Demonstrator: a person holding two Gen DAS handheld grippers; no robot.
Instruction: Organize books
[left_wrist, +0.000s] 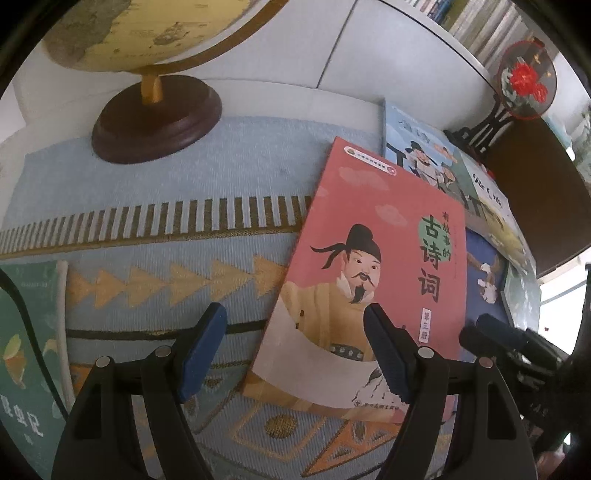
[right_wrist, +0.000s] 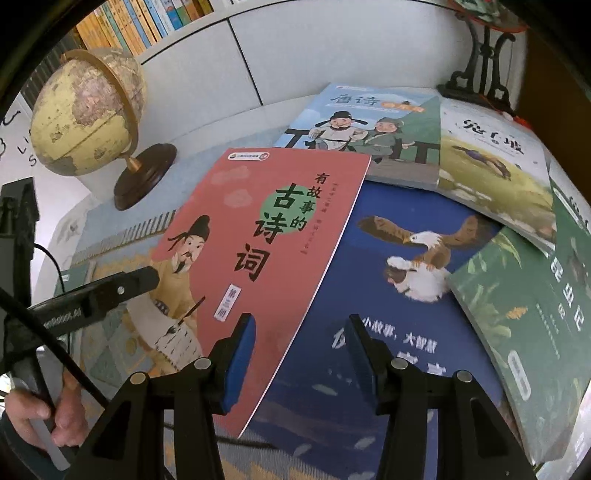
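Both grippers tilt steeply down over the pink poetry book (right_wrist: 266, 258), the left gripper (left_wrist: 295, 350) and right gripper (right_wrist: 301, 362) with jaws apart, gripping nothing.

Woven cloth, paper covers and turned wood share a white desk.

The mat (left_wrist: 184, 177) is coarse woven cloth, its ribbed weave plain to see, matt throughout. The red book (right_wrist: 266, 236) has a smooth paper cover with a soft sheen; the blue book (right_wrist: 399, 295) looks smooth and slightly glossy too. The globe (right_wrist: 86, 114) shows a matt, aged-paper surface, held in a brass-coloured metal arc on a dark, polished wooden base (left_wrist: 157, 122). The left gripper (left_wrist: 295, 354) has matt black plastic arms, shiny round metal studs and textured blue pads (left_wrist: 201, 350). The fan stand (right_wrist: 480, 62) is dark with a lacquered look.
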